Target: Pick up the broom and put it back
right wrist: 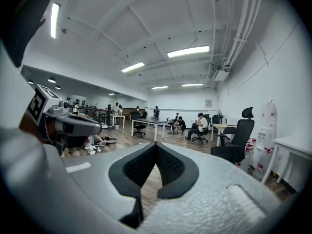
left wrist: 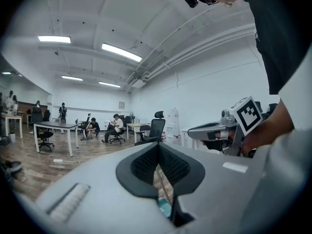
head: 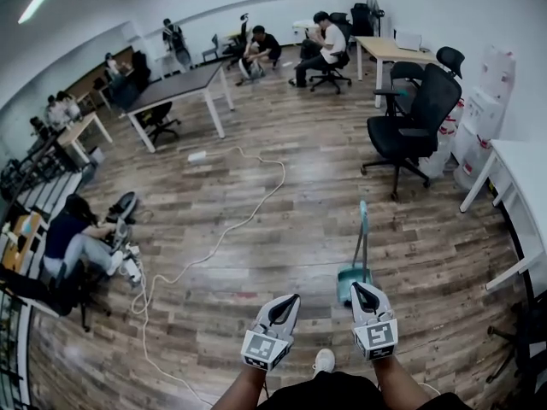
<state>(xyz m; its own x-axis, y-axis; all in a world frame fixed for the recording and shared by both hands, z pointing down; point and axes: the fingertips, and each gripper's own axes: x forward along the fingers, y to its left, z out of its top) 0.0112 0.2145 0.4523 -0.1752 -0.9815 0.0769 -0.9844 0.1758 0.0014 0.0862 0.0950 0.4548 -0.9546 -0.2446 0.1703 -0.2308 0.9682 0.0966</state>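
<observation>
The left hand-held gripper (head: pixel 291 301) and the right hand-held gripper (head: pixel 358 289) are both pressed together, empty. The broom (head: pixel 362 244) stands upright just ahead of the right one.

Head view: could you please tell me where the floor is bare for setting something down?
Bare boards between the white cable and the black chair, ahead of the broom. Crowded left, by the seated person.

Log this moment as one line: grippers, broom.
left gripper: shut, empty | right gripper: shut, empty | broom: upright on floor, just ahead of right gripper, not held
</observation>
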